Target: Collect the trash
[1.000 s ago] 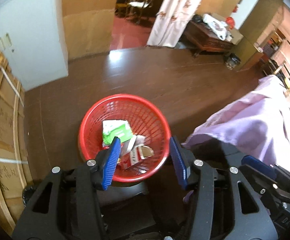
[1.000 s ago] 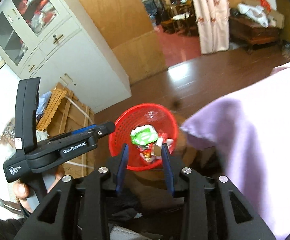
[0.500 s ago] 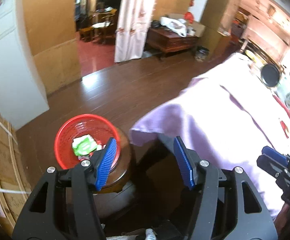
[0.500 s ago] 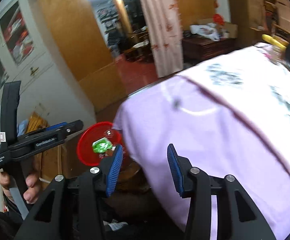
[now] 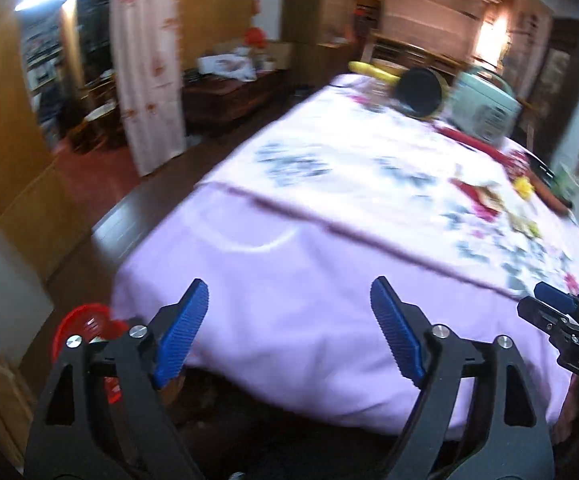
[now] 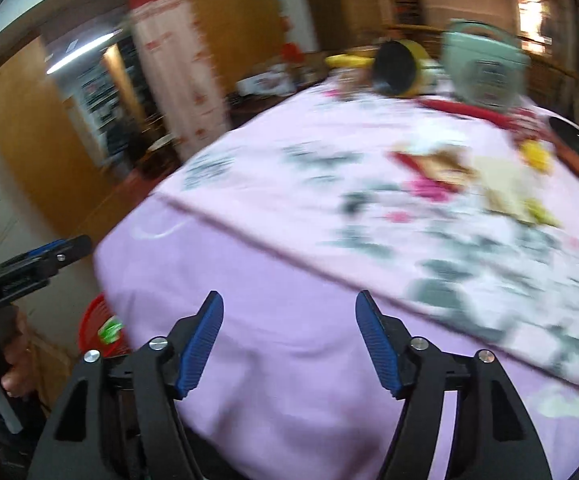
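A table under a pink flowered cloth fills both views. Blurred scraps of trash lie on its far right part, red, tan and yellow. The red basket with trash in it sits low at the left, partly hidden by the cloth. My left gripper hangs over the table's near edge, its jaws opening with nothing between them. My right gripper does the same, jaws opening and empty. Each gripper shows at the edge of the other's view.
At the table's far end stand a black and yellow pot, a pale green appliance and a red strip. A curtain and a low cabinet stand behind. A hand holds the left gripper.
Both grippers swung away from the red basket, to the right and upward, until the table came to fill the views. Both pairs of jaws opened wider. The basket slid to the lower left.
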### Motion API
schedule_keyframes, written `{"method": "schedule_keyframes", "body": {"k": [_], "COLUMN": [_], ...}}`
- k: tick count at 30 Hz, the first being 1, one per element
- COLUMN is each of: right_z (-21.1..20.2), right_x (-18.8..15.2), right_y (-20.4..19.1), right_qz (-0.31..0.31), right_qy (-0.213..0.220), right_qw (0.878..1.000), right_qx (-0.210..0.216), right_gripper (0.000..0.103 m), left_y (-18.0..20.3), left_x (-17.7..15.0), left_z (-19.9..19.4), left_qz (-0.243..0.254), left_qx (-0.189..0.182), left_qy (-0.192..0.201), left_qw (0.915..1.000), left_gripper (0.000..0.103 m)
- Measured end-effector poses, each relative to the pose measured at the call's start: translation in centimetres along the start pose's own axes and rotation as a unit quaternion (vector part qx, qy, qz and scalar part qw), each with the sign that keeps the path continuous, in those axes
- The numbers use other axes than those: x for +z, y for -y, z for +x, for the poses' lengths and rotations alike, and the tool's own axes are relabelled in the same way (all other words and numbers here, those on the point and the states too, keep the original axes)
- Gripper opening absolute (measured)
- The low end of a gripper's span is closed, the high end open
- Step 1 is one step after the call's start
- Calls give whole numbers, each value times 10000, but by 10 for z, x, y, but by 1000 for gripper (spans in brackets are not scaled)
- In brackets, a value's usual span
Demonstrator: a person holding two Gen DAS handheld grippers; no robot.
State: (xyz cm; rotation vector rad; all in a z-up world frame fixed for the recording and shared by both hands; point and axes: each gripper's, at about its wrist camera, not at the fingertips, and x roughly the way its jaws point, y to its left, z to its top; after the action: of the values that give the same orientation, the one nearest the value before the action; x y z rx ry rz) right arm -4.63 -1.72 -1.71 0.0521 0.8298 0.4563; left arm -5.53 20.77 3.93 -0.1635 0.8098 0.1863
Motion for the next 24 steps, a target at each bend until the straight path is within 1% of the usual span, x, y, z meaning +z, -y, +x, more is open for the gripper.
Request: {"method": "schedule_keyframes", "body": {"k": [3, 6, 7, 10, 12, 16, 18, 21, 24], "right_z": [-15, -27, -29, -46, -64, -92, -104, -109, -101], "right_x": [-8, -14, -14, -12, -5, 15, 26, 38, 48], "right_y": [39, 85, 90, 116, 135, 156, 161, 166, 172], "right_qz": [311, 720, 784, 938, 1098, 1233, 1273, 1300, 1253], "right_qy": [101, 129, 129, 223, 404, 711, 878, 1013, 1000], "right_qw": [9988, 9951, 9942, 9897, 9859, 9803, 9773, 9745, 9745], "right_qx": [-364, -665, -731, -1055, -1196, -1368, -1451, -1522, -1571], "right_gripper": [73, 73, 73, 73, 73, 74, 75, 77, 78], "left_y": [44, 88, 104, 133, 148, 175, 193, 213, 228], "left_x": [10, 15, 18, 26, 35, 66, 82, 99, 113], "left_z": [15, 32, 38, 46, 48, 37, 33, 35, 46], "left_qz": [341, 781, 946, 1178, 1283, 1281, 1368, 1469, 1423], "left_qx": [-293, -486, -548, -711, -880, -1402, -1678, -1738, -1813], "left_qy": [-111, -263, -296, -337, -390, -366, -337, -336, -396], "left_qw": [9989, 9954, 9936, 9899, 9870, 9811, 9757, 9732, 9723], "left_gripper": [85, 86, 86, 86, 86, 86, 86, 86, 86]}}
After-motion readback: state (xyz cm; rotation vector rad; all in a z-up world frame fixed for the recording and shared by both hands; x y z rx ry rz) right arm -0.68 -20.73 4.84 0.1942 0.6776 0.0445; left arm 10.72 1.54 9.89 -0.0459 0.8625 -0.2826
